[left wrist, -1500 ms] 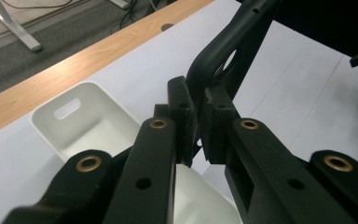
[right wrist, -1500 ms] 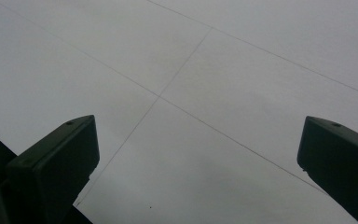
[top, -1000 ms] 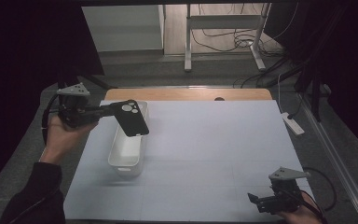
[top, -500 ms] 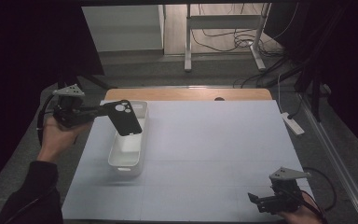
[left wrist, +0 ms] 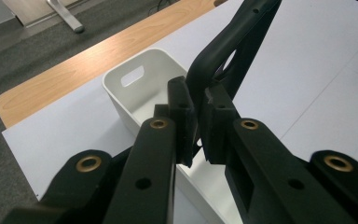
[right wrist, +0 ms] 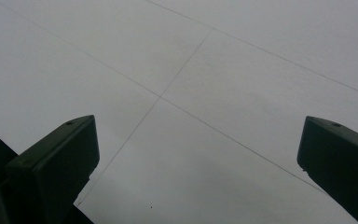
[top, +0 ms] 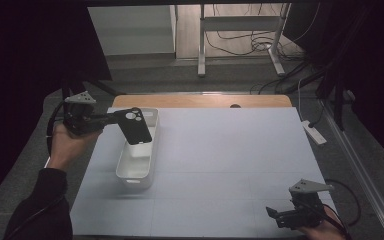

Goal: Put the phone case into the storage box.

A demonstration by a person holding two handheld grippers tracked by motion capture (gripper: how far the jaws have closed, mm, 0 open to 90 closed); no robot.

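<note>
The left gripper (left wrist: 196, 122) is clamped on one edge of a black plastic phone case (top: 133, 126), which juts beyond its jaws over the white rectangular plastic bin (top: 139, 150). With so narrow a pinch, the case may pivot and land outside the bin. The right gripper (right wrist: 198, 154) rests wide apart, empty, over the pale table mat (top: 230, 165).

The table (top: 195, 101) is a light wooden top, bare only along its far strip, and a pale blue-grey sheet (top: 220, 170) covers almost all the rest, crossed by faint fold lines. Directly on that sheet sits a white bin (top: 139, 156), long and narrow, with a handle slot in its end wall. From the left gripper's view the bin lies just beyond and beneath the jaws. Between the right gripper's wide-set jaws: plain sheet.
</note>
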